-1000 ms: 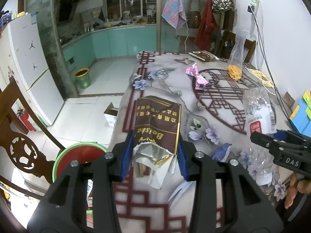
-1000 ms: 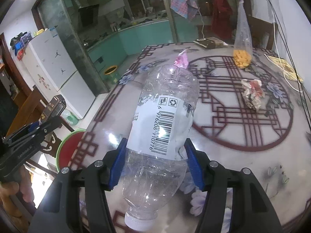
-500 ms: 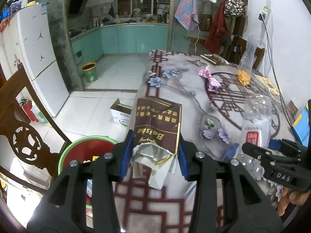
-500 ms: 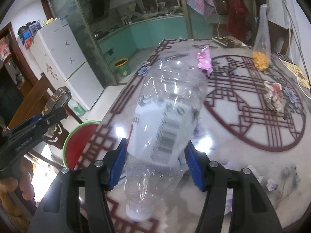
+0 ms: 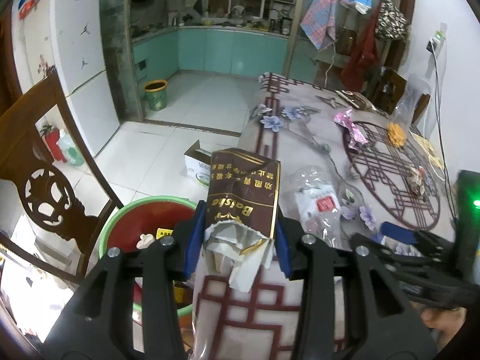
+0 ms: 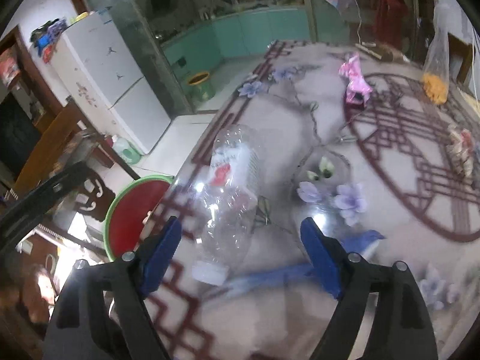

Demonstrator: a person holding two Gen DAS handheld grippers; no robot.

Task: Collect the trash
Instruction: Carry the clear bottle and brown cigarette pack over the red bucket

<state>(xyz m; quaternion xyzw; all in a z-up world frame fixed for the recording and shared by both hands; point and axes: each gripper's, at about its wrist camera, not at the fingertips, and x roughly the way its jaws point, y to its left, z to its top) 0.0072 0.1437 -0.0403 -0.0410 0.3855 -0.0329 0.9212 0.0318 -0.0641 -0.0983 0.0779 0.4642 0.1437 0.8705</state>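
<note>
**Carton gripped, bottle loose near the table edge**

Beside the table [image 5: 300, 138], the red basin [image 5: 144, 219] sits lowest. The left gripper [image 5: 237, 240] clamps the brown carton [image 5: 243, 198]. The right gripper [image 6: 240, 243] gapes; the blurred plastic bottle [image 6: 228, 198] seemingly lies free between its pads.

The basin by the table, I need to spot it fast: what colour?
Red inside with a green rim, clearest in the left wrist view.
</note>
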